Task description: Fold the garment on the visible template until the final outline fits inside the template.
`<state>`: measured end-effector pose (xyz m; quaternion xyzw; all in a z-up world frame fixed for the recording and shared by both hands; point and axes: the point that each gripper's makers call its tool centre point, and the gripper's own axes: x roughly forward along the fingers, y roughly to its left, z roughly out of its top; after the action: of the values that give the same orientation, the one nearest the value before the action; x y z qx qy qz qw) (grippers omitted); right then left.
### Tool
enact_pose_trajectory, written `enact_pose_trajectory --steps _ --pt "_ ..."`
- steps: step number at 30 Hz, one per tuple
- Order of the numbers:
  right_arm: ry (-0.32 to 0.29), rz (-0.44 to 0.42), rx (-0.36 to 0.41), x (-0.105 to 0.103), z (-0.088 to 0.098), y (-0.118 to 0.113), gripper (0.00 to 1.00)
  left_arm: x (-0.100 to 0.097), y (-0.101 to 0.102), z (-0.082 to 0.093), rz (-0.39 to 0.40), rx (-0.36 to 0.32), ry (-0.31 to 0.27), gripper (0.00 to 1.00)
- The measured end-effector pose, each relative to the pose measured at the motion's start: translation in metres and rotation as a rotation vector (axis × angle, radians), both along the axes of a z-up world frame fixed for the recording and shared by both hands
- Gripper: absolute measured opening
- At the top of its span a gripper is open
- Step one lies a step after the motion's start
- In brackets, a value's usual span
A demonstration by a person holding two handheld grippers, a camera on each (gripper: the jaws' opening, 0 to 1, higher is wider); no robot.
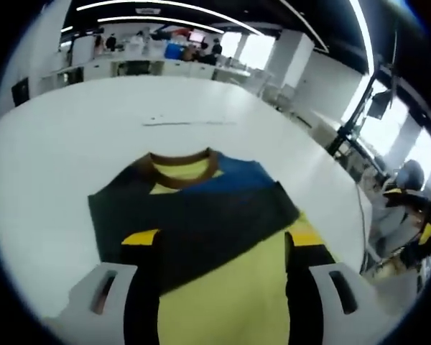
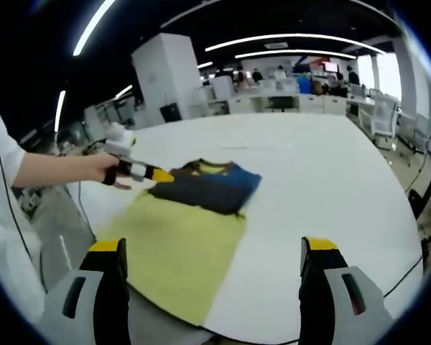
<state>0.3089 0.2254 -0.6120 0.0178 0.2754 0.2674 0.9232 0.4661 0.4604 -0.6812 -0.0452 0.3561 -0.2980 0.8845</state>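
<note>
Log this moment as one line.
garment: sleeves folded in, flat on white table | left gripper: at garment's sleeve edge, grip unclear | right gripper: jaws open, empty, above the near hem

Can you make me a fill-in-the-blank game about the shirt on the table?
1. The yellow, blue and dark folded T-shirt lies on a big ____ table.
2. The brown ribbed collar of the T-shirt has the colour ____ inside it.
3. In the right gripper view, the left tool is held at the T-shirt's edge by a person's ____.
4. The right tool has its jaws spread ____, holding nothing.

Missing words: white; yellow; hand; open
</note>
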Motion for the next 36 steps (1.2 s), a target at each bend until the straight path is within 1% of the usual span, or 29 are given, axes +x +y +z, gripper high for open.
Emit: enact_pose_trajectory --steps 6,10,15,16,18,22,25,31,36 --pt "-0.008 0.013 -0.003 0.002 0.004 0.006 1.0 -0.011 0.019 0.01 -0.006 0.007 -0.017 0.76" --pt "-0.004 0.027 -0.013 0.001 0.003 0.009 1.0 -0.023 0.034 0.017 -0.01 0.012 -0.017 0.81" --pt "-0.013 0.03 -0.01 0.003 0.007 0.011 1.0 -0.037 0.047 0.025 -0.015 0.017 -0.027 0.88" --pt "-0.014 0.033 -0.01 0.003 0.007 0.013 1.0 -0.043 0.052 0.028 -0.017 0.022 -0.03 0.89" --pt "-0.012 0.041 -0.015 0.002 0.006 0.015 1.0 -0.049 0.058 0.032 -0.019 0.026 -0.034 0.91" --pt "-0.011 0.05 -0.015 -0.001 0.006 0.019 1.0 -0.065 0.072 0.043 -0.007 0.009 -0.045 0.95" --pt "-0.009 0.053 -0.014 -0.003 0.005 0.021 1.0 -0.074 0.08 0.048 -0.009 0.014 -0.055 0.98" --pt "-0.004 0.062 -0.022 -0.005 0.003 0.023 1.0 -0.095 0.1 0.055 -0.009 0.016 -0.06 0.99" --pt "-0.005 0.057 -0.03 -0.007 0.004 0.019 1.0 -0.116 0.124 0.057 0.004 0.03 -0.057 0.99"
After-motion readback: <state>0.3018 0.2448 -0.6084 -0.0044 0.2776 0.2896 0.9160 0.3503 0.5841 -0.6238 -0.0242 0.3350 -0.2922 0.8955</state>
